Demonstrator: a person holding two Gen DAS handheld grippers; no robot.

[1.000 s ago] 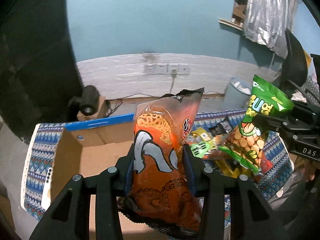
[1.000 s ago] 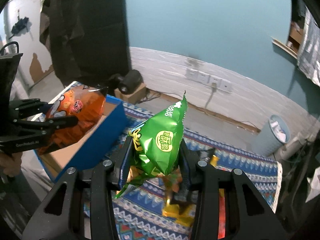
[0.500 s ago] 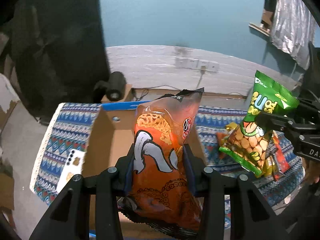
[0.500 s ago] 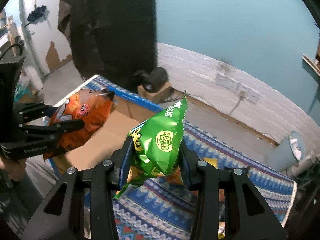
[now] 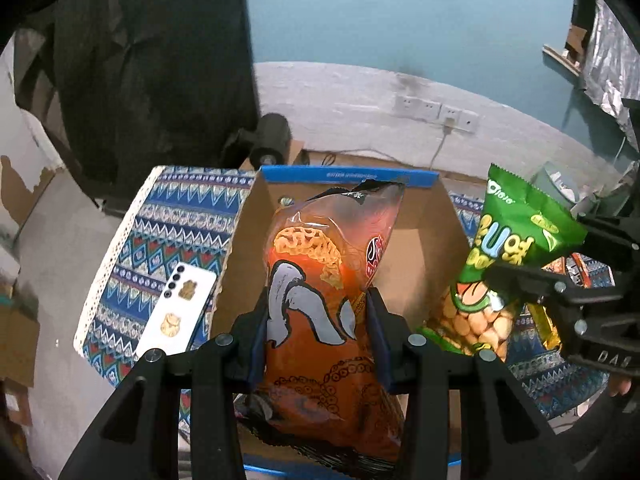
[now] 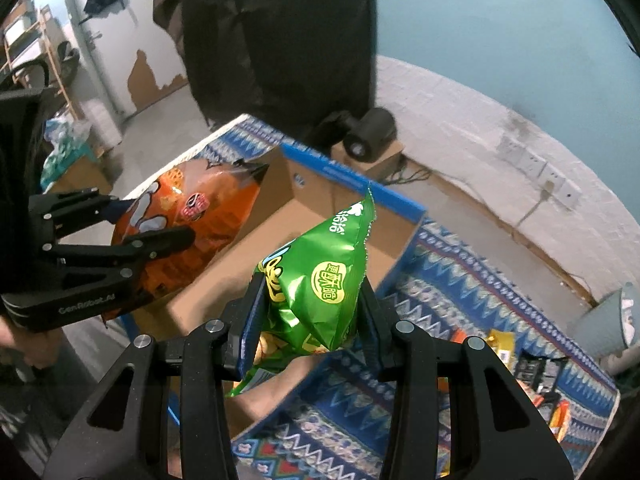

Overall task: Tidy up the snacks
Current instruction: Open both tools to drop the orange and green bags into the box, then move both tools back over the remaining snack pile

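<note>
My left gripper is shut on an orange snack bag and holds it upright over the open cardboard box with a blue rim. The orange bag also shows in the right wrist view, as does the left gripper. My right gripper is shut on a green peanut bag above the box's right edge. The green bag also shows in the left wrist view, held by the right gripper.
The box stands on a blue patterned cloth. A white phone lies on the cloth left of the box. Several loose snack packs lie on the cloth at the right. A black lamp and a grey bin stand behind.
Both grippers have swung left with their bags. The box is now straight below the orange bag, and the green bag has come over the box's right side.
</note>
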